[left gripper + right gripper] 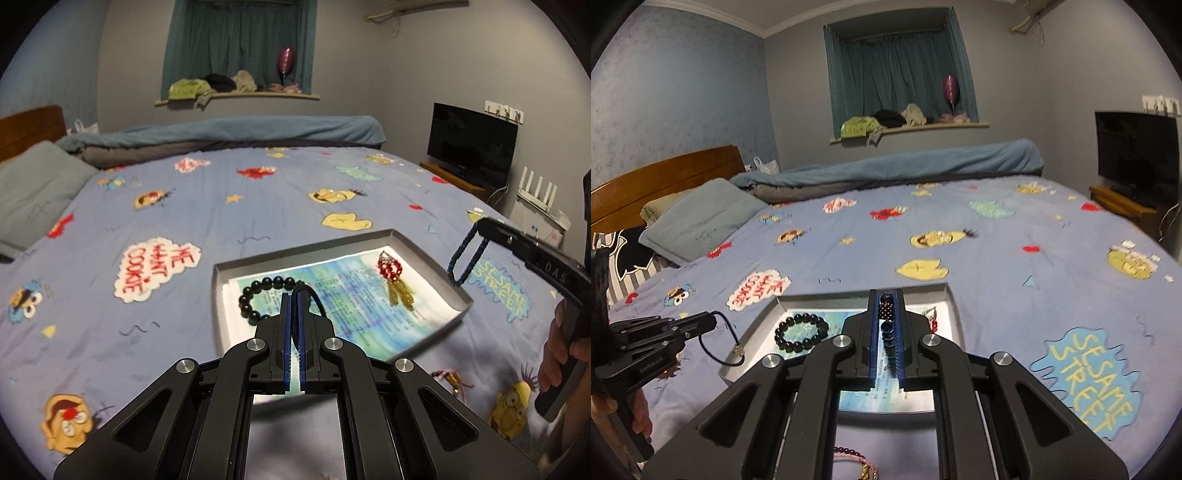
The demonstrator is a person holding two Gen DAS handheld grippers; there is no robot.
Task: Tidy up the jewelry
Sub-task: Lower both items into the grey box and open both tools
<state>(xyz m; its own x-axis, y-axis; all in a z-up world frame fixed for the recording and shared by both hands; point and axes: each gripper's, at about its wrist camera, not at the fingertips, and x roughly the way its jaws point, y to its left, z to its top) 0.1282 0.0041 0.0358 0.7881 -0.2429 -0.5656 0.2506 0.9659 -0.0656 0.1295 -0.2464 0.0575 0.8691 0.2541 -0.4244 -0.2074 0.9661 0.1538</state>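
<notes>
My left claw (294, 295) is clamped on a thin black cord (714, 338), which loops out from the tips and hangs slack over the near left corner of the tray. My right claw (886, 317) is clamped on a dark blue beaded bracelet (466, 254); from the left wrist view it hangs as a limp loop below the tips.

Handling, as I judge it:
- Both pieces appear light and fully flexible. They will swing on any quick move, so I keep travel slow.
- The cord is thin and may slip. I hold it well inside the pads.
- The beads look hard and rounded. I grip across the strand, not on a single bead.

Ahead of and below both claws lies the grey tray (456, 291), on the bed (258, 206). It holds a black bead bracelet (264, 291) on its left and a red beaded piece with gold tassels (393, 277) on its right. More pink and gold jewelry (857, 461) lies on the bed beneath my right claw, outside the tray.
</notes>
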